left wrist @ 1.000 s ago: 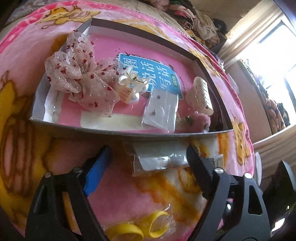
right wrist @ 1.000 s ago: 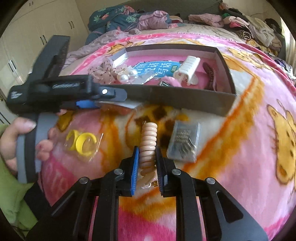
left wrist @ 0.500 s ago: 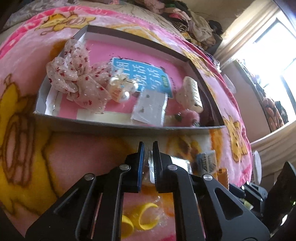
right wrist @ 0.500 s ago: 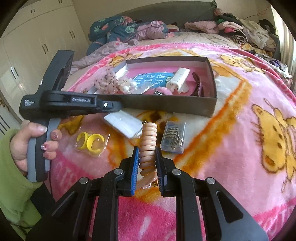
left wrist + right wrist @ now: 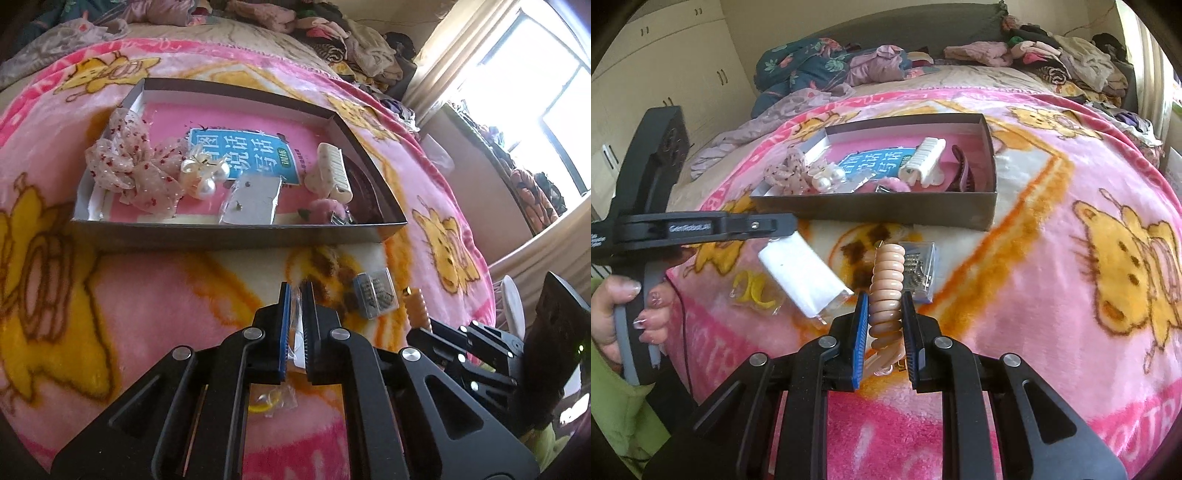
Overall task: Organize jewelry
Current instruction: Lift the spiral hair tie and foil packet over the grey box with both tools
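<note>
The left gripper (image 5: 294, 314) is pinching a clear packet (image 5: 803, 275) holding a white card. The right gripper (image 5: 884, 325) is clamping a peach coiled hair tie (image 5: 886, 284), ridged like stacked rings, near the box (image 5: 886, 212).

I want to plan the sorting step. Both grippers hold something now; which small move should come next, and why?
Probably carry the left gripper forward over the near wall of the box and release there. Its jaws have just closed on the clear packet, which hangs above the blanket. The right gripper holds the spiral hair tie, also short of the box.
</note>
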Motion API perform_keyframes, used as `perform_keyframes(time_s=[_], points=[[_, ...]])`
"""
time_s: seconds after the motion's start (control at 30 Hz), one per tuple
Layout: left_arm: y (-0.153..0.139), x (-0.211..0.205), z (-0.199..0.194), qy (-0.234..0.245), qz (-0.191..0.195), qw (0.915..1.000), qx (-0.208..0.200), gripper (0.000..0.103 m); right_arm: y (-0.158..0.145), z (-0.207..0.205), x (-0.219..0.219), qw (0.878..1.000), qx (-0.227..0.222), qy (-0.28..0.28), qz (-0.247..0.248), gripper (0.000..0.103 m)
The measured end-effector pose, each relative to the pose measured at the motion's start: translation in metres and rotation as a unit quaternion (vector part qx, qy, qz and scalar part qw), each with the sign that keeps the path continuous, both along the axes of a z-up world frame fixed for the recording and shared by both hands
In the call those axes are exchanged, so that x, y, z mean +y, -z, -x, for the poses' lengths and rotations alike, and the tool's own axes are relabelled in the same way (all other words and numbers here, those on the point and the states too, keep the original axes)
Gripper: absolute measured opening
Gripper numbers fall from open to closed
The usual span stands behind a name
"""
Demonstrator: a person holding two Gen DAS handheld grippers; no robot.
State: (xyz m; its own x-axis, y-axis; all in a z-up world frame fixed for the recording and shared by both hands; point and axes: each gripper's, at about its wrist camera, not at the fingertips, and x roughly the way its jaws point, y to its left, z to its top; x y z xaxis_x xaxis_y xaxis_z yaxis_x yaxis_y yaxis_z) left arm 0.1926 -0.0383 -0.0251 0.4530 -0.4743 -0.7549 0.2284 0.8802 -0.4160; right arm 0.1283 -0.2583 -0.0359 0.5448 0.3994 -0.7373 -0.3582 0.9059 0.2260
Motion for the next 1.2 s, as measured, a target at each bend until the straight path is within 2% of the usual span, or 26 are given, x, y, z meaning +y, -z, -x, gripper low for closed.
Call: perform_keyframes(time_s=[0.6,0.9,1.2], points=[[-0.028,0.045,0.013,-0.042,0.000,0.9986,-0.032,0.000,-0.020,-0.010,0.017,1.000,-0.022,-0.019,0.002,0.017],[-0.053,0.053,-0.001,-0.048,-0.001,0.9976,-0.050,0.000,-0.031,-0.029,0.032,0.999,-0.029,-0.031,0.000,0.017],[-0.084,0.041,-0.029,-0.038,-0.012,0.9962,-0.077,0.000,-0.050,-0.059,0.032,0.999,-0.045,-0.027,-0.002,0.017]])
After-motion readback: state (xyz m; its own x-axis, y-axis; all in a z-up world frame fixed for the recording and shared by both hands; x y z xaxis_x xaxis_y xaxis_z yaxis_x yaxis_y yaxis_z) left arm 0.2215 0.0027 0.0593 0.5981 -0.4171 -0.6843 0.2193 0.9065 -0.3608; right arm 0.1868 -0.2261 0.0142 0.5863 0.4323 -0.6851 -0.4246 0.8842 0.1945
